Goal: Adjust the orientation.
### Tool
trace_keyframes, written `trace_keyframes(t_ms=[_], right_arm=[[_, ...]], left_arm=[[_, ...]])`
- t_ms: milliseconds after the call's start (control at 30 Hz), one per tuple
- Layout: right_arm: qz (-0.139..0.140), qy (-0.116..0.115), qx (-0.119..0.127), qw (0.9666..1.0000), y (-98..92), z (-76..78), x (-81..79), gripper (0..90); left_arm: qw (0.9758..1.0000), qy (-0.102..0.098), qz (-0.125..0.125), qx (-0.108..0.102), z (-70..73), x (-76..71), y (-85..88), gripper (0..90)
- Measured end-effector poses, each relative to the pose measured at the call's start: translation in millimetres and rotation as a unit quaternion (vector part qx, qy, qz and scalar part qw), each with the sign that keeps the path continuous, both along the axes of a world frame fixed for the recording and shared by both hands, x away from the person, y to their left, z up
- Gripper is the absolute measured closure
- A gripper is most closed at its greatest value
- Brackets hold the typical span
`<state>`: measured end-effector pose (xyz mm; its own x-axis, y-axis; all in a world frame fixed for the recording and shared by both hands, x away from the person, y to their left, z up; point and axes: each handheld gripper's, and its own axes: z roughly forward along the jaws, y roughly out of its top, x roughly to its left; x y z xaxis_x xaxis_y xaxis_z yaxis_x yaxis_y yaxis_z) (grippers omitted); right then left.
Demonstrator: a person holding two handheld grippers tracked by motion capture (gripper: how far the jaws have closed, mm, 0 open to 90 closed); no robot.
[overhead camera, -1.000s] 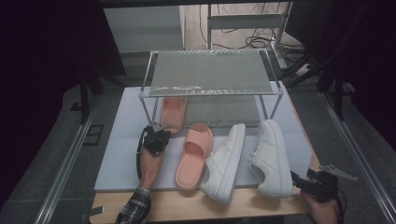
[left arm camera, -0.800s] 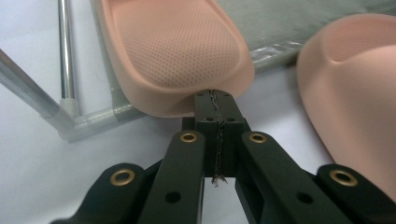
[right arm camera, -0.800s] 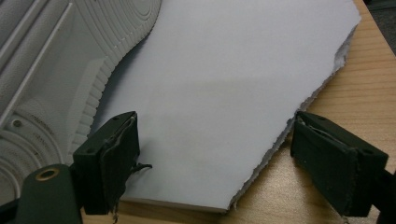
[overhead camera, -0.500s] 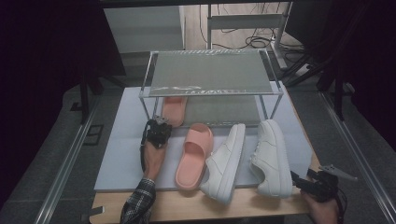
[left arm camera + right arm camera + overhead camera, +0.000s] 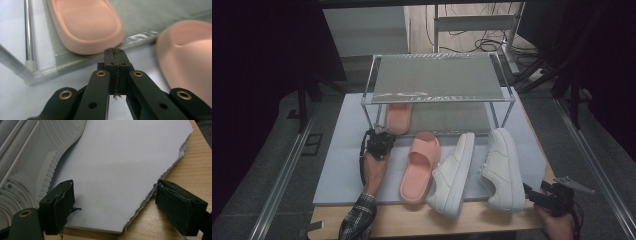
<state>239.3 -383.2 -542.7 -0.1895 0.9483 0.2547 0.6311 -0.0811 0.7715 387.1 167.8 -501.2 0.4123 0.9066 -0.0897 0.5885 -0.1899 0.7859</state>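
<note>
One pink slipper lies on the lower level of a metal shoe rack; its heel fills the top of the left gripper view. My left gripper is shut with nothing in it, its tip just short of that heel. The second pink slipper lies on the grey mat to its right. Two white sneakers lie beside it. My right gripper stands open at the mat's near right corner, beside a sneaker sole.
The grey mat covers most of the wooden table; its torn corner lies between my right jaws. A rack leg stands left of the slipper heel. Cables and dark frames lie beyond the table.
My left gripper has moved a little forward towards the slipper under the rack. The right gripper and the shoes have stayed put.
</note>
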Motion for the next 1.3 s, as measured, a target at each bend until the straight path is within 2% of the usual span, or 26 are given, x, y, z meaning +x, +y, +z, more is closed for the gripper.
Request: trace_keyframes(t_ms=[233, 333, 500, 633, 767, 833, 967, 1100, 1267, 1300], right_arm=[[0.000, 0.000, 0.000, 1.0000, 0.0, 0.0, 0.0, 16.2], [0.000, 0.000, 0.001, 1.0000, 0.1, 0.0, 0.0, 16.2], [-0.001, 0.000, 0.002, 1.0000, 0.2, 0.1, -0.1, 16.2], [-0.001, 0.001, 0.003, 1.0000, 0.3, 0.2, -0.2, 16.2], [-0.001, 0.000, 0.002, 1.0000, 0.3, 0.1, -0.2, 16.2], [-0.001, 0.001, 0.003, 1.0000, 0.4, 0.2, -0.2, 16.2], [-0.001, 0.000, 0.002, 1.0000, 0.3, 0.1, -0.2, 16.2], [-0.001, 0.000, 0.002, 1.0000, 0.3, 0.1, -0.2, 16.2], [-0.001, 0.000, 0.002, 1.0000, 0.2, 0.1, -0.2, 16.2], [-0.001, 0.000, 0.003, 1.0000, 0.2, 0.1, -0.2, 16.2]], left_arm=[[0.9992, 0.002, -0.032, -0.026, 2.4, -21.7, 12.1, 89.7], [0.9985, 0.003, -0.047, -0.026, 2.8, -32.6, 13.4, 89.7], [0.9975, 0.010, -0.069, -0.014, 6.7, -52.1, 10.9, 89.7], [0.9963, 0.011, -0.084, -0.015, 10.6, -64.5, 12.4, 89.5], [0.9953, 0.010, -0.094, -0.020, 13.5, -73.8, 9.9, 82.3], [0.9949, 0.006, -0.099, -0.018, 15.4, -77.6, 4.6, 74.5], [0.9938, 0.001, -0.111, -0.013, 17.8, -79.7, -8.2, 64.9], [0.9935, 0.004, -0.113, -0.010, 17.2, -76.1, -20.3, 62.9], [0.9944, 0.006, -0.106, -0.006, 15.4, -68.6, -33.3, 60.3], [0.9945, 0.006, -0.104, -0.001, 15.0, -66.8, -36.4, 60.3]])
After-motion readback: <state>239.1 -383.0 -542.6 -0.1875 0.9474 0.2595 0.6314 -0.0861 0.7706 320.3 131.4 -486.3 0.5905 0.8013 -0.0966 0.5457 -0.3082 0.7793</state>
